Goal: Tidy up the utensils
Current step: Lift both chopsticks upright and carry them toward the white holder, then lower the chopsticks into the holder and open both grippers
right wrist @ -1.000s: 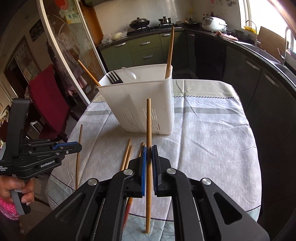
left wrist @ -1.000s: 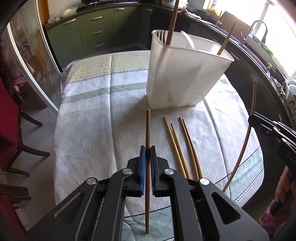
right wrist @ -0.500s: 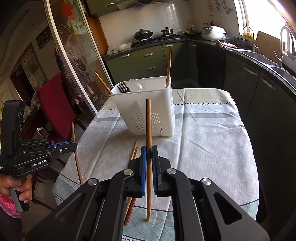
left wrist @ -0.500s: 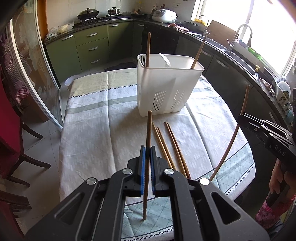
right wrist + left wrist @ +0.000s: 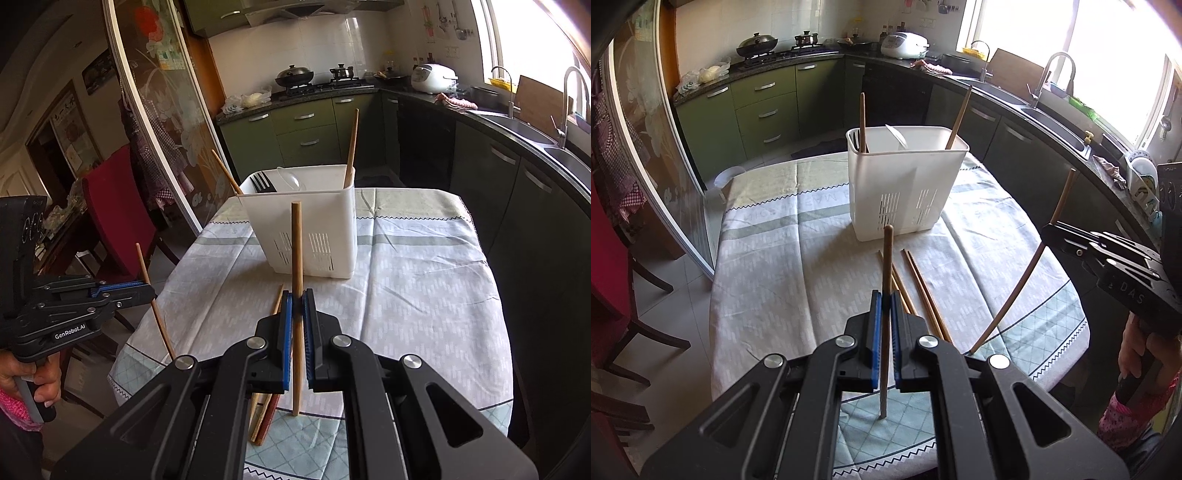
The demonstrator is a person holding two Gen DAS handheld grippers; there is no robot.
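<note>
Nearest the left wrist camera, the left gripper (image 5: pixel 883 306) is clamped on a chopstick (image 5: pixel 885 295), which stands near upright between the blue pads, gripped around mid-length with its lower tip above the surface (image 5: pixel 768 266). The right gripper (image 5: pixel 297 306) pinches a second chopstick (image 5: pixel 296 280) the same way, again close to the middle. Both are thin wooden rods: light, stiff and smooth, so a round shaft can pivot or slip in flat pads. A mid-length hold balances the stick but leaves a long free end, which probably makes aiming the tip less steady.

Just short of the caddy (image 5: pixel 905 192), about four loose chopsticks (image 5: pixel 919 284) lie side by side on the cloth, some touching; the count is uncertain because the gripper covers their near ends. They lie flat, so the pads would have to close low across a single stick, best near its middle and clear of its neighbours.

The white caddy stands upright beyond them, already holding two chopsticks, a fork (image 5: pixel 260 182) and what looks like a spoon.
</note>
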